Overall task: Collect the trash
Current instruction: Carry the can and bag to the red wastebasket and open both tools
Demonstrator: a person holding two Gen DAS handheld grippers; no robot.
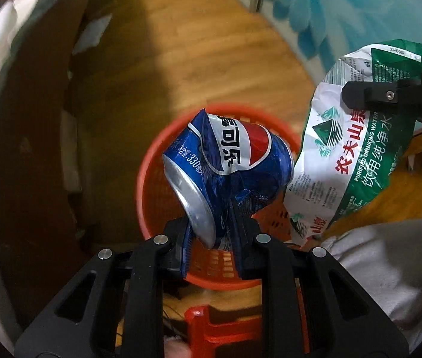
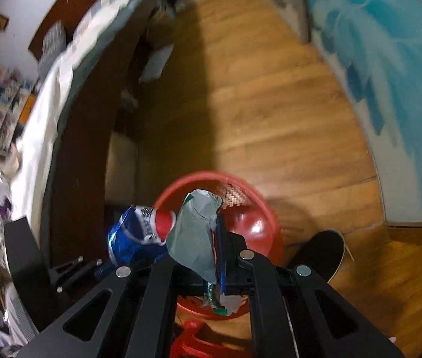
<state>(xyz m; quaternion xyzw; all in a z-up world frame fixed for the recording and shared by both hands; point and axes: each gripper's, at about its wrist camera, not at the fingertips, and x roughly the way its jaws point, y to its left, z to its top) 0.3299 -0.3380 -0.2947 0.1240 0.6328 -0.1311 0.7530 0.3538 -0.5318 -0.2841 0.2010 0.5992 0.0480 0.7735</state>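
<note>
My left gripper [image 1: 211, 238] is shut on a crushed blue cola can [image 1: 228, 167], held straight above a red plastic waste basket [image 1: 148, 185] on the wooden floor. My right gripper [image 2: 215, 256] is shut on a crumpled white and green water-label wrapper [image 2: 196, 235], also over the basket [image 2: 258, 223]. In the left wrist view the wrapper [image 1: 354, 155] hangs at the right with the right gripper's black fingers [image 1: 372, 95] clamped near its top. The can [image 2: 133, 235] shows left of the wrapper in the right wrist view.
A bed with white sheets [image 2: 46, 113] and a dark wooden frame lines the left side. A blue flowered surface [image 2: 390, 74] borders the floor on the right. A red plastic stool [image 1: 211, 331] sits below the basket. A person's grey trouser leg [image 1: 390, 268] and dark shoe [image 2: 327, 250] are close by.
</note>
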